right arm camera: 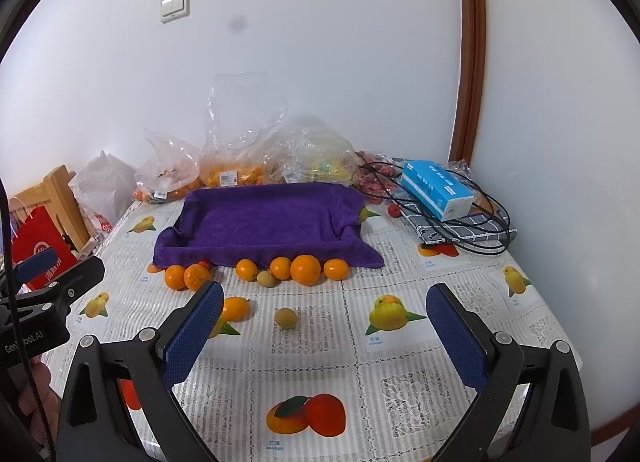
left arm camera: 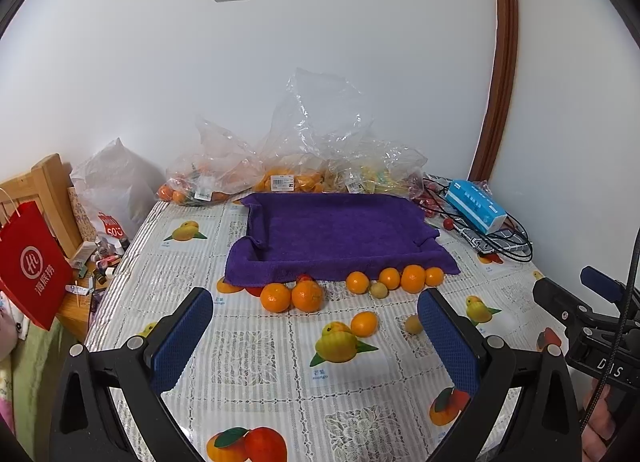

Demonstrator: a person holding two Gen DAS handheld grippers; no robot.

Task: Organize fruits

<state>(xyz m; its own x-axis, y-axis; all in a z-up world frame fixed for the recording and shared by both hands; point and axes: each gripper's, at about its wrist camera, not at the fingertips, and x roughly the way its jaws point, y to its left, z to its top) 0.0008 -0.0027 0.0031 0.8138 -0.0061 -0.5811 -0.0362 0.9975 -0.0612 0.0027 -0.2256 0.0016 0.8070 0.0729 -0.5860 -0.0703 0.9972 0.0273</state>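
A tray lined with a purple towel [left arm camera: 332,229] [right arm camera: 264,221] stands mid-table with nothing in it. Several oranges lie along its front edge, among them a pair [left arm camera: 292,296] [right arm camera: 188,276] at the left and a row [left arm camera: 412,278] [right arm camera: 305,269] at the right. One orange [left arm camera: 364,324] [right arm camera: 234,308] and a small pale yellow-brown fruit [left arm camera: 413,324] [right arm camera: 286,318] lie apart, nearer to me. A second pale fruit [left arm camera: 378,289] [right arm camera: 265,278] sits in the row. My left gripper [left arm camera: 316,306] and right gripper [right arm camera: 325,302] hover over the near tablecloth, both open and holding nothing.
Clear plastic bags of fruit [left arm camera: 280,173] [right arm camera: 236,169] line the wall behind the tray. A blue tissue box [left arm camera: 476,205] [right arm camera: 438,187], black cables [right arm camera: 472,229] and small red fruits [right arm camera: 394,209] fill the back right. A red paper bag [left arm camera: 30,266] and wooden chair [left arm camera: 48,189] stand left of the table.
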